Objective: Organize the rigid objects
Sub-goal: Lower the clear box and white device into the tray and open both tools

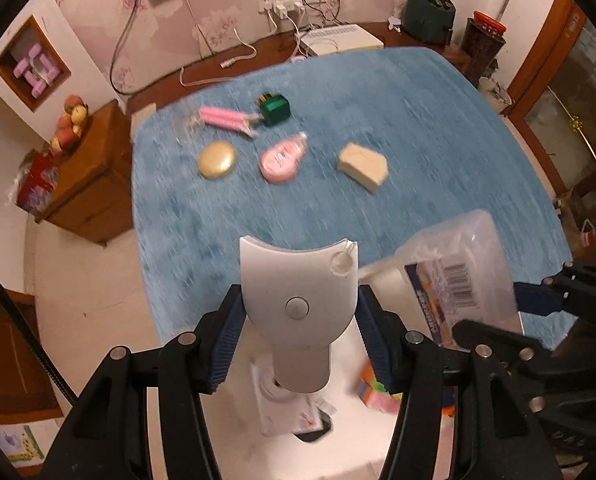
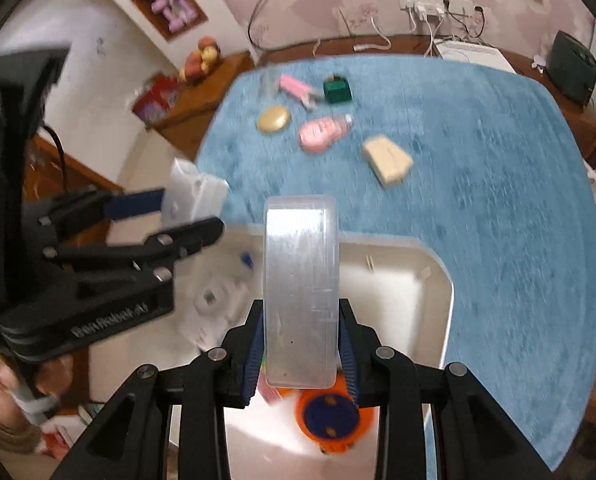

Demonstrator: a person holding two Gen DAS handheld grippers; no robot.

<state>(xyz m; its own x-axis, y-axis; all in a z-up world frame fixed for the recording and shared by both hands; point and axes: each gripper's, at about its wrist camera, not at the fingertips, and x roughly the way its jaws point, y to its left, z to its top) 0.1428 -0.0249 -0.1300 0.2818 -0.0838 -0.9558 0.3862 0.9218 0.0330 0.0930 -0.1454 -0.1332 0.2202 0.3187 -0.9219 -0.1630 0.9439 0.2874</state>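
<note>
The left gripper (image 1: pixel 298 320) clamps a white plastic device with a round button (image 1: pixel 298 300); the right gripper (image 2: pixel 299 344) pinches a clear plastic lidded box (image 2: pixel 299 292). Both hang over the white bin (image 2: pixel 437 280) at the blue cloth's (image 2: pixel 497 200) near edge. Likely next: set them down clear of the gold oval case (image 1: pixel 216 159), pink pouch (image 1: pixel 282 157) and beige block (image 1: pixel 362 165) mid-cloth.

1. Left wrist: looks steeply down past its fingers, close above white bin (image 1: pixel 377 452).
2. Right wrist: same downward tilt, from the right.
3. Shared: blue cloth (image 1: pixel 417 128), gold case (image 1: pixel 216 159), wall sockets (image 2: pixel 429 2).
</note>
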